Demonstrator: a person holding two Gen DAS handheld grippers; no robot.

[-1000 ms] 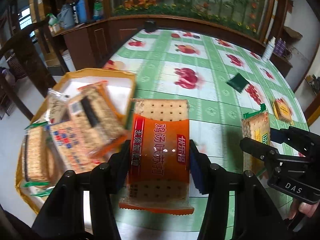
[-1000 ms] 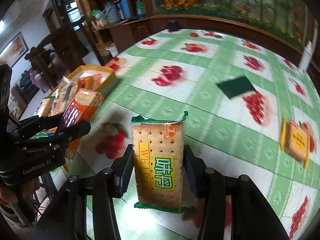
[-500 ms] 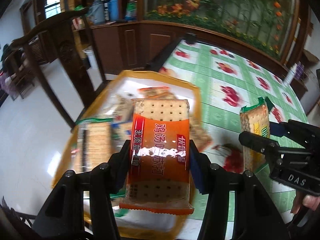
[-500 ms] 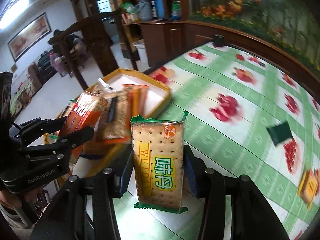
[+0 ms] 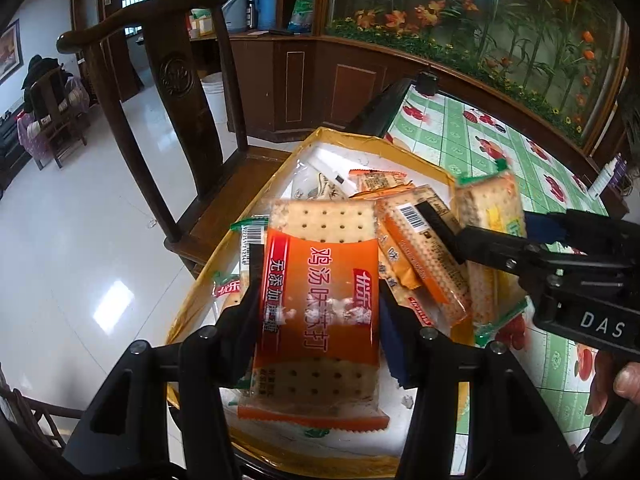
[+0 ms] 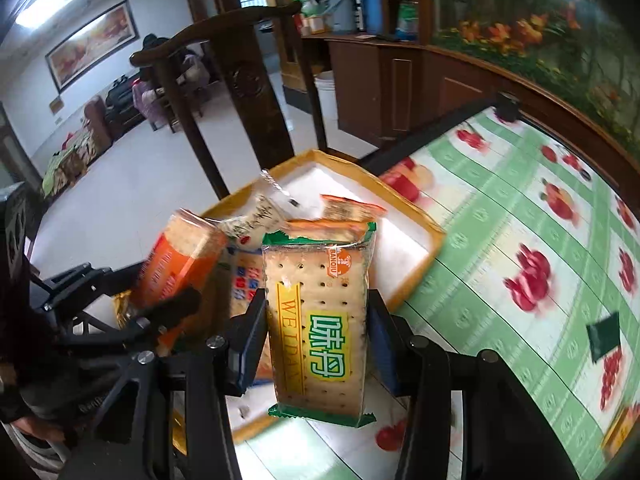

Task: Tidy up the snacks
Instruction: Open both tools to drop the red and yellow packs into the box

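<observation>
The left gripper (image 5: 318, 312) pinches an orange-wrapped packet of soda crackers (image 5: 320, 300) by its long edges, flat face up, so that it can be lowered level into the shallow yellow-rimmed cardboard tray (image 5: 280, 168) directly beneath it. That tray sits at the corner of the table, beside a dark carved wooden chair (image 5: 176, 92), and already holds several loose cracker packets, among them a clear-wrapped one with a barcode (image 5: 420, 248). To the right, the right gripper (image 6: 316, 334) clamps a green-and-yellow packet of crackers (image 6: 320, 312) the same way, upright between its pads, above the tray's near right edge where it meets the green fruit-print tablecloth (image 6: 500, 240). A small dark green square (image 6: 604, 334) lies far off on that cloth.

Compared with a second ago, both grippers have swung leftward from over the open tablecloth to over the tray; the chair and floor now fill the left of each view. Both grips look unchanged, so release seems the likely next step.
</observation>
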